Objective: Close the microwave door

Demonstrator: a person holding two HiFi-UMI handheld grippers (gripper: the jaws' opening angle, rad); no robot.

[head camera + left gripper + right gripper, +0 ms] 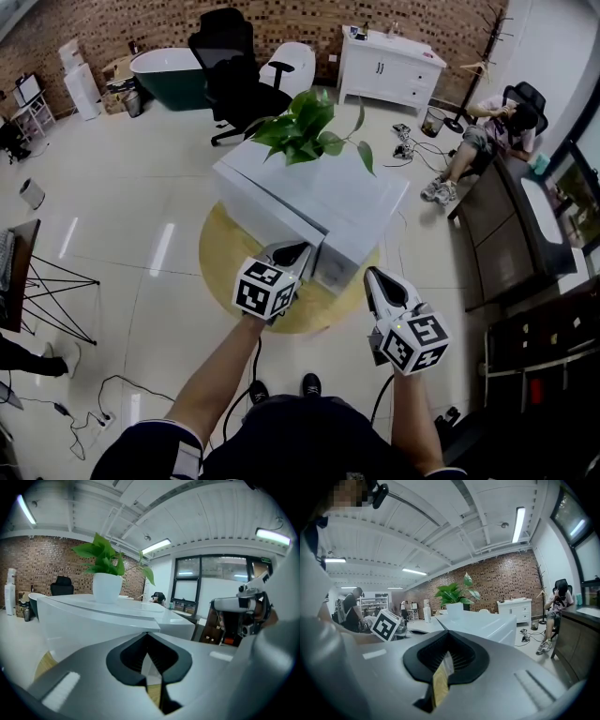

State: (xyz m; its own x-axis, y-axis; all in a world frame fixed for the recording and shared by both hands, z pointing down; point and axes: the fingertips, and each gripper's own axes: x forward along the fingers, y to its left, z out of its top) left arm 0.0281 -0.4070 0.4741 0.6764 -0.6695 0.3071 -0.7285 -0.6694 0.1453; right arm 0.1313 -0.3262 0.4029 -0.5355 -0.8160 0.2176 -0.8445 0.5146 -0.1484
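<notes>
Brick-walled office, round yellow table (217, 267): boxy white microwave (352, 202) sits dead ahead, its door (270, 214) apparently swung out just beyond my left gripper (292, 253), farther from my right gripper (373, 277); both pinched closed, empty.

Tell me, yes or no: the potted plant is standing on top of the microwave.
Yes, the head view shows the potted plant standing on the flat top of the white microwave.
</notes>
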